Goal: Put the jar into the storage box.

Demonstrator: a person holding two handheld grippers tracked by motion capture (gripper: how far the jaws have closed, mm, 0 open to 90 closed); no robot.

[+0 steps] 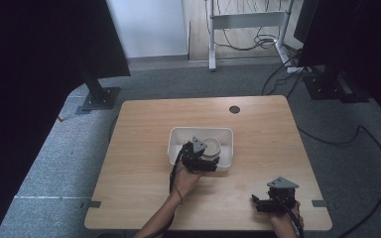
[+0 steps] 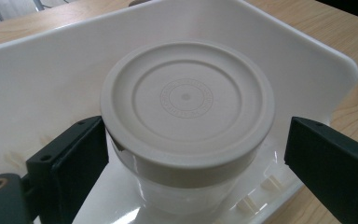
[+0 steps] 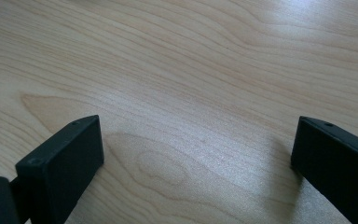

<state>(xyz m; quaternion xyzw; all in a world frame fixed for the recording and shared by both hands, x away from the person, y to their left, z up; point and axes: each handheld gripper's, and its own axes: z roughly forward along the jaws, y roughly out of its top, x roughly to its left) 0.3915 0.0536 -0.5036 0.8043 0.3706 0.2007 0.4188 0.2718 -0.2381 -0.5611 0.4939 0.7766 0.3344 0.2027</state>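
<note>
A round jar with a beige lid (image 2: 186,100) and a clear body stands inside a white plastic bin (image 2: 37,79). In the high view the jar (image 1: 211,146) sits in the bin (image 1: 177,136) at the table's middle. My left gripper (image 2: 196,135) is open around the jar, just below the lid's rim. Its left jaw is close against the jar's side and its right jaw stands well apart. From above, the left gripper (image 1: 204,158) reaches over the bin's near wall. My right gripper (image 3: 196,140) is open over bare wood, and the high view places it (image 1: 265,201) near the front right edge.
The wooden table (image 1: 144,163) has a dark cable hole (image 1: 234,109) at the back. Dark stands (image 1: 99,94) and cables (image 1: 327,136) lie on the grey carpet around the table. A white metal frame (image 1: 248,22) stands behind.
</note>
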